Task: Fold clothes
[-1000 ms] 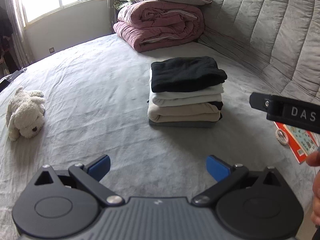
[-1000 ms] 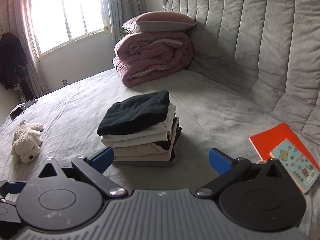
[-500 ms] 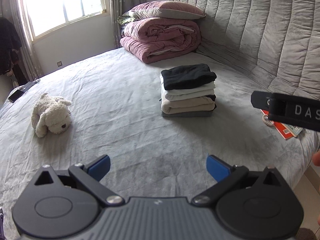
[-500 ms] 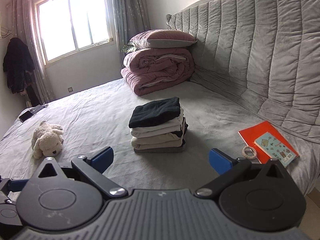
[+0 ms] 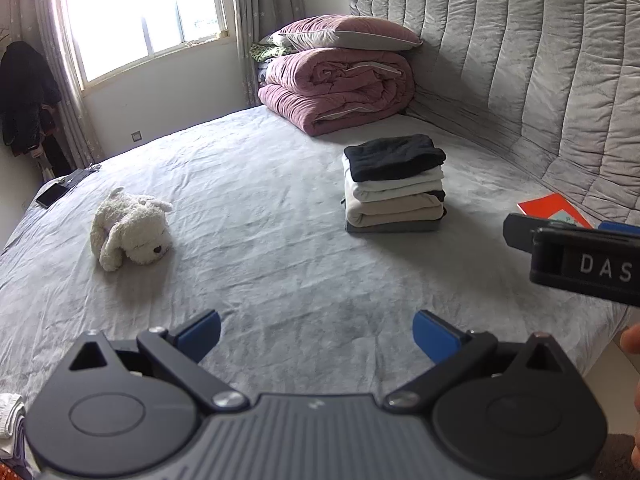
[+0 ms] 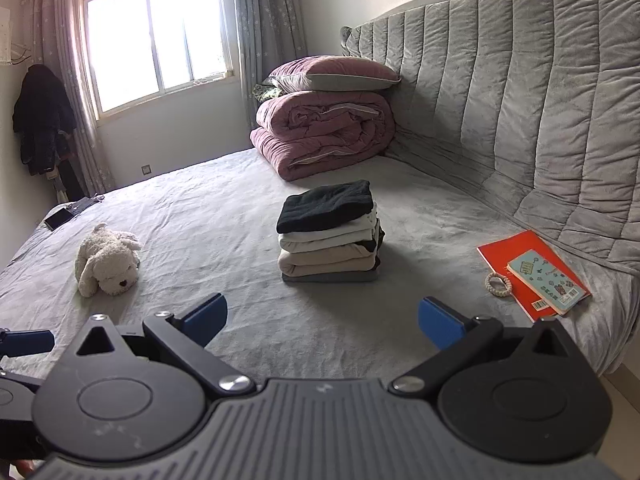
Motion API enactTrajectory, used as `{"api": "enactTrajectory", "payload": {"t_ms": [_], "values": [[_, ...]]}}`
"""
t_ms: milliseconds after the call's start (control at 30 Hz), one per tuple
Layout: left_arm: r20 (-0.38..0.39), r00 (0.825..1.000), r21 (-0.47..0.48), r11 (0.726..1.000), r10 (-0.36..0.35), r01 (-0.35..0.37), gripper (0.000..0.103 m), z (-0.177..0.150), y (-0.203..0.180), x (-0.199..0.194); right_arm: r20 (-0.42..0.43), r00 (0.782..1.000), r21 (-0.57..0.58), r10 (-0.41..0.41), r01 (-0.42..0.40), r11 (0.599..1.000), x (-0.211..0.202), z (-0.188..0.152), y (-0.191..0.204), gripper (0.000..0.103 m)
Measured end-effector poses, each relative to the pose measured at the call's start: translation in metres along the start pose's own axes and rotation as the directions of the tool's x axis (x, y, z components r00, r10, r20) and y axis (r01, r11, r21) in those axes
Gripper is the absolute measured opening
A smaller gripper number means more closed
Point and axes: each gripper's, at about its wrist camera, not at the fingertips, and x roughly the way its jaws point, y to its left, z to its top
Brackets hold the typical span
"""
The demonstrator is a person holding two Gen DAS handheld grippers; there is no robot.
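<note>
Both tools are hanging spread and empty, the left tool [image 5: 316, 330] and right tool [image 6: 322, 316] well back from the folded clothes stack [image 6: 329, 232] sitting mid-bed [image 5: 260, 248]. The stack is leaning slightly; I'd judge a careless nudge could be toppling it.

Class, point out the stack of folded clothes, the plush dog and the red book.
stack of folded clothes [image 6: 328, 232], right wrist view, front folds.
plush dog [image 6: 106, 260], right wrist view, its back.
red book [image 6: 508, 250], right wrist view, bare cover.

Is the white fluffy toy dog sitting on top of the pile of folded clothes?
No, the white fluffy toy dog lies on the grey bed sheet, apart from the pile of folded clothes.
</note>
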Motion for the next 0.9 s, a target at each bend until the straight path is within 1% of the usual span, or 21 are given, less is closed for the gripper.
{"api": "enactTrajectory", "payload": {"t_ms": [900], "values": [[-0.022, 1.000, -0.011, 1.000, -0.003, 0.003, 0.102, 0.000, -0.003, 0.011, -0.026, 1.000, -0.004, 0.009, -0.009, 1.000, 0.011, -0.005, 0.004, 0.103]]}}
